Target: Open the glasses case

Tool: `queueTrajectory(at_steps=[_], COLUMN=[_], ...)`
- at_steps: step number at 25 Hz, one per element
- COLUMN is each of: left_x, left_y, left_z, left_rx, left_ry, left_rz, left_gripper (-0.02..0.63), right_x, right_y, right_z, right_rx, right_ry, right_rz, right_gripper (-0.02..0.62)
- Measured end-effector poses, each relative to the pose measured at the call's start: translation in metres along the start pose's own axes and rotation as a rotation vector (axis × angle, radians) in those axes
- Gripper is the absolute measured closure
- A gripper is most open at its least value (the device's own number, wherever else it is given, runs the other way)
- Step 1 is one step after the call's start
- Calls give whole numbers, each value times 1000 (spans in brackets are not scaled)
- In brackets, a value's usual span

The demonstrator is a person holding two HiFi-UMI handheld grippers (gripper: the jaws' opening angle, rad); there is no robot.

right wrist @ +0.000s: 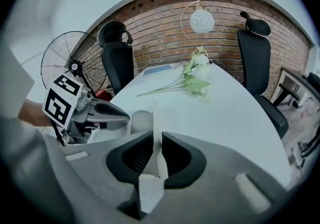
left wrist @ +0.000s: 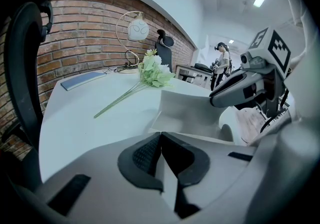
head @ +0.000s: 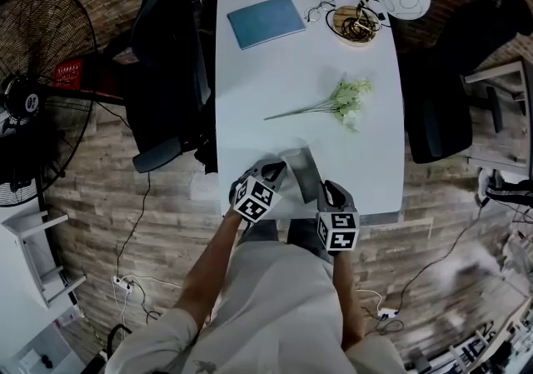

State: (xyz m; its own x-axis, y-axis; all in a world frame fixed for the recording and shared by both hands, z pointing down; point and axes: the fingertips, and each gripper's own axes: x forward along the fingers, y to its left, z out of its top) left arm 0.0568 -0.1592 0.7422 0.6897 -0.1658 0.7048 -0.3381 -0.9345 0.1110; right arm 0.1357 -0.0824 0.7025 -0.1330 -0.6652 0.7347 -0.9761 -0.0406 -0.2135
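Looking down in the head view, the white table (head: 250, 114) fills the middle of the frame. The glasses case (head: 298, 171) sits at its near edge, lower centre, between the 2 grippers. The left gripper (head: 273, 171) meets the case's left side and the right gripper (head: 331, 189) its right. A flower sprig (head: 333, 102) lies at mid-frame, and a blue notebook (head: 266, 21) sits toward the top.

In the left gripper view, the jaws are pinched together on a thin edge of the glasses case (left wrist: 190, 111), whose flap rises just ahead.

In the right gripper view, the jaws are clamped on a thin pale flap of the glasses case (right wrist: 141, 122), at lower centre.
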Motion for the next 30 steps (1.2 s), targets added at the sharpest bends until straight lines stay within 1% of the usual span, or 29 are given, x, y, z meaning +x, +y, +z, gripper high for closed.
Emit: queueTrajectory(at_steps=[14, 30], left_x=[0, -1], left_y=[0, 0], left_z=[0, 1], left_rx=[1, 3], left_ry=[3, 0], left_rz=[2, 2], left_gripper=[598, 598], right_x=[-6, -8], right_y=[-15, -14], right_z=[-3, -2], right_rx=[29, 19], right_ry=[-3, -14], right_rz=[-55, -73], right_gripper=[538, 538])
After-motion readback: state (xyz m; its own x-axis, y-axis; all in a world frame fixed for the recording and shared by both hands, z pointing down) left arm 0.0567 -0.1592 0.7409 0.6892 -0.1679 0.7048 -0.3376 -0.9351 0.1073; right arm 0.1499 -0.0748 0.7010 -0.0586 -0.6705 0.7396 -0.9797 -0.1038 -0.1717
